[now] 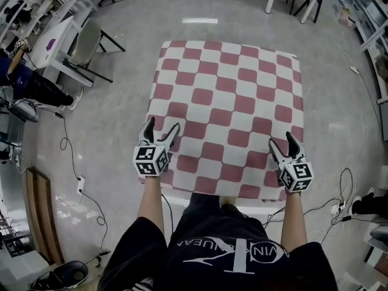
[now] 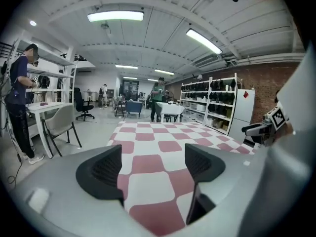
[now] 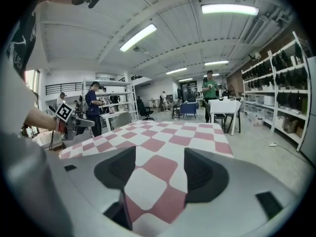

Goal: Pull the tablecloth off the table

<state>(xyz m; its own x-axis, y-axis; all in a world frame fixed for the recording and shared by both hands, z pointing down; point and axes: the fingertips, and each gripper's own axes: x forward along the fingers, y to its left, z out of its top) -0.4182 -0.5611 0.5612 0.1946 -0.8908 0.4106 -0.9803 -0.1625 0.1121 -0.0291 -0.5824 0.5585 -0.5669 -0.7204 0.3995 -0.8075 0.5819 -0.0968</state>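
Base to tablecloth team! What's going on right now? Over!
Left tool open, right tool open, both over the near edge. Checkered tablecloth spread flat, not gripped. Nothing lying on it.

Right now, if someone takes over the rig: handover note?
Left tool: open, empty, over the near-left corner of the tablecloth.
Right tool: open, empty, over the near-right corner.
Tablecloth: spread flat, red and white checks, nothing on it.
Done: both tools lined up at the near edge; no grip yet.
Left: close on the near edge at both corners, then pull the cloth towards you and off.
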